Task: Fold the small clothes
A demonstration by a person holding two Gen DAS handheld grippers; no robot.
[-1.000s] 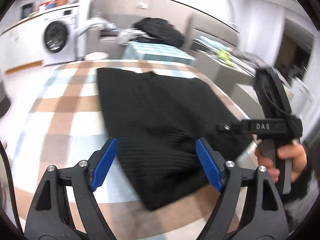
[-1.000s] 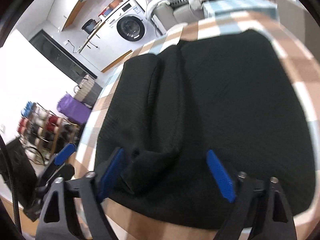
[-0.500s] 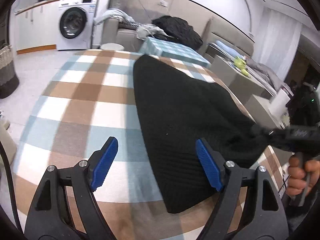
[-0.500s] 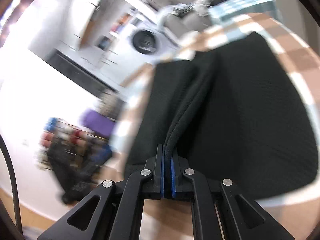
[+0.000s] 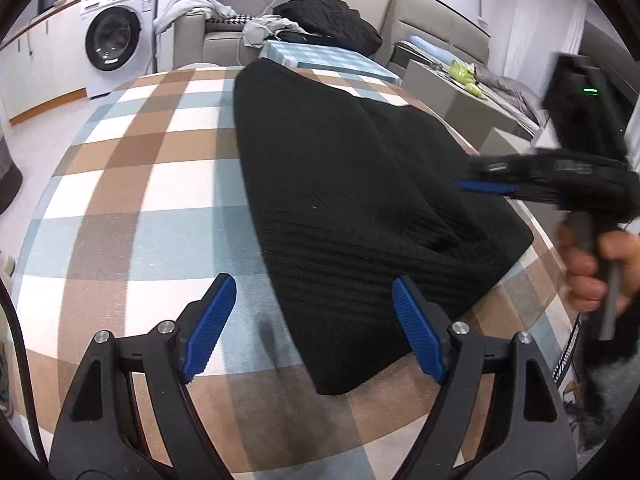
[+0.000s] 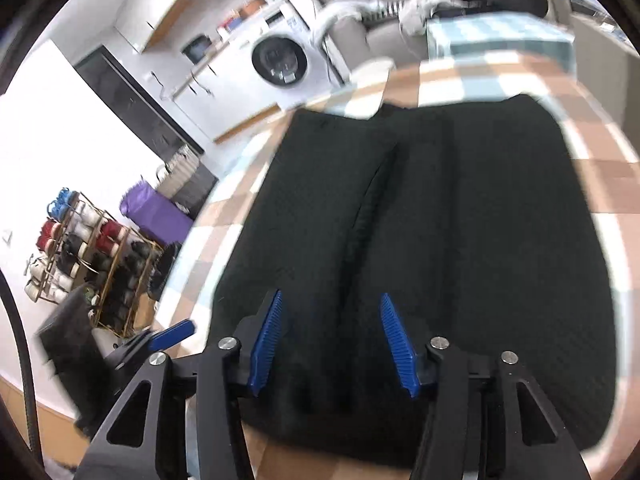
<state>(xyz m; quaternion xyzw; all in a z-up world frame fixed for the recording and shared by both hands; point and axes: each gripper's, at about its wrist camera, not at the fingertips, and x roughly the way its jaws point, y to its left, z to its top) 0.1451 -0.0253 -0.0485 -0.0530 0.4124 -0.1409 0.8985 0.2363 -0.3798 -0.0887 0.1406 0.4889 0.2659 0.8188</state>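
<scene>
A black ribbed knit garment [image 5: 344,184] lies on a tablecloth [image 5: 152,184] checked in brown, pale blue and white. Both grippers, left [image 5: 312,328] and right [image 6: 332,340], are black with blue ridged pads [image 5: 210,326]. Beyond the table's far edge stand a white washing machine [image 5: 116,36], a grey sofa [image 5: 216,36] and what seems, through blur, a purple bundle [image 6: 156,212].
</scene>
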